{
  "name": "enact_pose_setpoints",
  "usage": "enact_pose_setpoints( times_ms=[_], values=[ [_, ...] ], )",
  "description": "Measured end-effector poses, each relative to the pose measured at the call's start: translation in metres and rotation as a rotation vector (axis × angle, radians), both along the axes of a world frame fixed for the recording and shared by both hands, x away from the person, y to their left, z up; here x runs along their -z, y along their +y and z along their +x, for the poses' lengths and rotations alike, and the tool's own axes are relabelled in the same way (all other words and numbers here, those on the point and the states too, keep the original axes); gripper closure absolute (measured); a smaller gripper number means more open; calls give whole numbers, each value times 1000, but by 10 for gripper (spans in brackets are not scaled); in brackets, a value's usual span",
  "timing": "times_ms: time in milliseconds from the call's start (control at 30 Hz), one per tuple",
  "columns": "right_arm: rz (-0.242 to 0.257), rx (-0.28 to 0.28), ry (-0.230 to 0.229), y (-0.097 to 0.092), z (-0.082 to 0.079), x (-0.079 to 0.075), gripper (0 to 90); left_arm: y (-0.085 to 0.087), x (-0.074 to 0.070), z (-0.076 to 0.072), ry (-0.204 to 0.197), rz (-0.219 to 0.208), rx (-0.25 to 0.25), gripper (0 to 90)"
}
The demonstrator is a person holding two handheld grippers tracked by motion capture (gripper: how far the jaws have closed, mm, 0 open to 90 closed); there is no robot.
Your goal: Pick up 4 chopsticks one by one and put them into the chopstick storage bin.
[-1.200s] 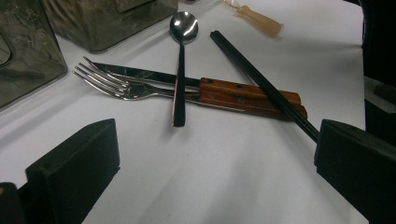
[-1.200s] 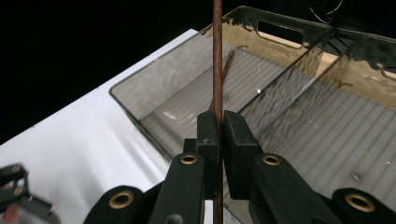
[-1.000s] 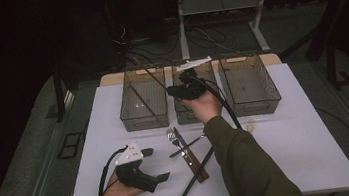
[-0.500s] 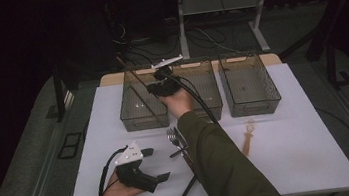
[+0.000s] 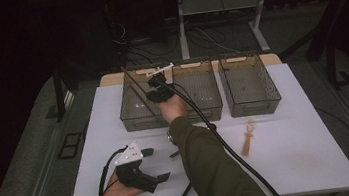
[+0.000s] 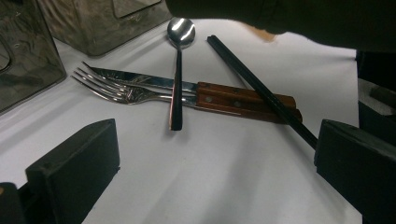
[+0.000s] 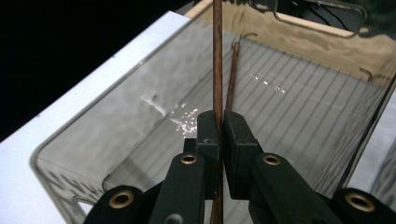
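Right gripper is clamped on a thin brown chopstick, its two black jaws pressed together around the stick, which runs straight up from between them. It hangs over the leftmost of three clear bins at the far side of the white counter. In the right gripper view, a second brown chopstick already lies inside that bin on its ribbed floor, just beside the held one. In the high view the right hand reaches forward across the counter with the cable trailing back along the sleeve.

Left gripper rests near the front edge of the counter, its jaws standing wide apart with nothing between them. Ahead of it in the left gripper view lie a fork and a wooden-handled knife side by side, a spoon laid across both, and a black chopstick crossing the knife handle. A small wooden utensil lies apart to the right, in front of the bins.
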State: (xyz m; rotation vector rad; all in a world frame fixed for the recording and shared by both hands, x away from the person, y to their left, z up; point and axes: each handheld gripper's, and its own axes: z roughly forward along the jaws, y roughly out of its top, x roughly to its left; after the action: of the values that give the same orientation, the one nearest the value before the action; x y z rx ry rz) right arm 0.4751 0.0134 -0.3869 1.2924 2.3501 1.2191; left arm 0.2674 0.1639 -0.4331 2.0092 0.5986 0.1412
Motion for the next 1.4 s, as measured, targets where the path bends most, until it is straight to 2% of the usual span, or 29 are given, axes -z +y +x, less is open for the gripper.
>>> enact_pose_setpoints(
  times_ms=[133, 233, 300, 400, 700, 833, 933, 1100, 1267, 1400],
  values=[
    [-28, 13, 9, 2, 0, 3, 843, 0, 0, 0, 1, 2, 2, 0],
    [-53, 26, -7, 1, 0, 3, 683, 0, 0, 0, 0, 3, 3, 0],
    [-40, 18, -6, -1, 1, 1, 632, 0, 0, 0, 0, 3, 3, 0],
    [-52, 12, -25, -1, -1, -2, 545, 0, 0, 1, -1, 3, 4, 0],
    [-25, -42, -37, -12, -8, -15, 398, 0, 0, 1, -6, 8, 4, 0],
    [-9, -71, -51, -22, -15, -20, 359, 1, 1, 1, -2, 8, 2, 0],
    [27, -83, -53, -34, -22, -25, 342, 1, 1, 1, 0, 5, -2, 0],
    [50, -106, -61, -55, -32, -31, 306, 1, 1, 2, -5, 9, -6, 0],
    [27, -147, -81, -74, -43, -35, 264, 1, 1, 2, -3, 4, -12, 0],
    [37, -158, -82, -90, -50, -38, 237, 1, 2, 3, 2, 10, -19, 0]
  ],
)
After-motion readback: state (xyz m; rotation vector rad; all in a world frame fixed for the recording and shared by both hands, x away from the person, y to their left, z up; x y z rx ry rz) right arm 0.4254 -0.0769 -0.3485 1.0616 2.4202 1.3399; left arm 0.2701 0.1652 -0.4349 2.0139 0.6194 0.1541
